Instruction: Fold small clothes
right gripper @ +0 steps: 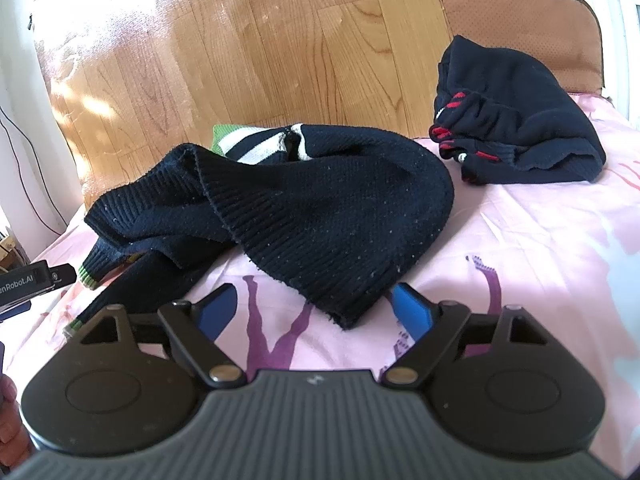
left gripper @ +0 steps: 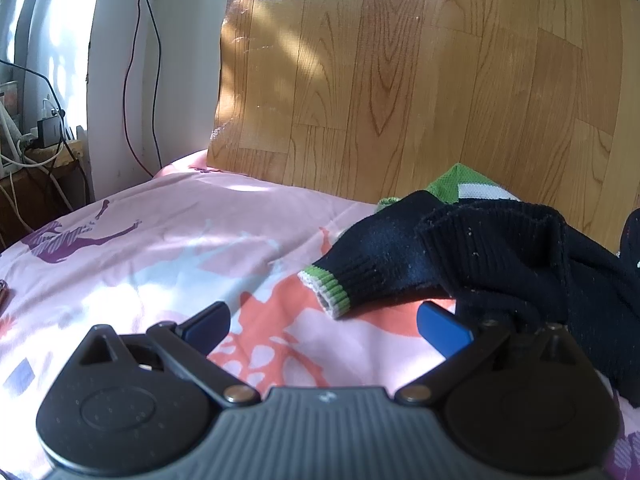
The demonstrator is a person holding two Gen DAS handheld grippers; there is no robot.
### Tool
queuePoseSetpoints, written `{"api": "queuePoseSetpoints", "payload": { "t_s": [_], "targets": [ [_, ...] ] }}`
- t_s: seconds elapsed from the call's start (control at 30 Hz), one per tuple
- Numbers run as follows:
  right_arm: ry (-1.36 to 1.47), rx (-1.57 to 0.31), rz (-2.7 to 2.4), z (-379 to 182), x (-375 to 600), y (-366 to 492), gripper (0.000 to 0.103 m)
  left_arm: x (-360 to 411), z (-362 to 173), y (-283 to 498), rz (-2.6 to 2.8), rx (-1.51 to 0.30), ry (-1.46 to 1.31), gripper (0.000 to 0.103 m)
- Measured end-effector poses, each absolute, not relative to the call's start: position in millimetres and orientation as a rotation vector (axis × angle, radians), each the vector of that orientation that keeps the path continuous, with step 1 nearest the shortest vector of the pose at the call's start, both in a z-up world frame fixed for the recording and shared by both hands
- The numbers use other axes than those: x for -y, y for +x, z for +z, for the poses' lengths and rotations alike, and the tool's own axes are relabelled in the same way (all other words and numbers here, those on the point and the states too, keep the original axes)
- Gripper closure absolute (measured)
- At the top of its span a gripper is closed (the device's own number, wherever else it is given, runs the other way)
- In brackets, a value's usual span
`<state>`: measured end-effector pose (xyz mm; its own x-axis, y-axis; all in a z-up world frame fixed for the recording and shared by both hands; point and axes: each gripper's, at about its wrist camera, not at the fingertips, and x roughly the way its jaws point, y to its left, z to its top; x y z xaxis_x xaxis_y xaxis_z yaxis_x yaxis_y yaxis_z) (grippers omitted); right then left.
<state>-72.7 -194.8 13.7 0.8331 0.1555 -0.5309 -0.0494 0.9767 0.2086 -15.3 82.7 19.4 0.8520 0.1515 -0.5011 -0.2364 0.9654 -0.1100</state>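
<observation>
Left wrist view: your left gripper point(left gripper: 324, 326) spread, empty, over pink bedsheet point(left gripper: 160, 248). Navy knit sweater point(left gripper: 500, 248) lies crumpled right; green-striped cuff point(left gripper: 326, 288) near.

Right wrist view: your right gripper point(right gripper: 314, 312) released, sweater hem point(right gripper: 344, 304) between jaws, unpinched. Soft, limp, light knit; take ribbed hem. Second dark garment point(right gripper: 516, 120) far right.

The left gripper point(left gripper: 324, 322) pointed forward and somewhat downward, its two blue-padded fingers point(left gripper: 442, 326) spread wide apart with nothing pressed between them. The right gripper point(right gripper: 316, 310) was tilted down to a similar degree, and its fingers point(right gripper: 412, 312) also stood well apart, the pads gripping nothing. In the right wrist view, the left gripper's dark body point(right gripper: 28, 284) showed at the left edge, and part of a hand point(right gripper: 8, 420) appeared low in that corner.
</observation>
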Motion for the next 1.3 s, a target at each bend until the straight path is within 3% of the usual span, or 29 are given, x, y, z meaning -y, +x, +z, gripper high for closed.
{"api": "queuePoseSetpoints", "payload": {
  "t_s": [1.3],
  "targets": [
    [0.187,-0.58,0.108,13.4,193.6,-72.4,0.023,-89.7,17.1,-11.4,0.209,-0.539,-0.22,0.0]
  ]
}}
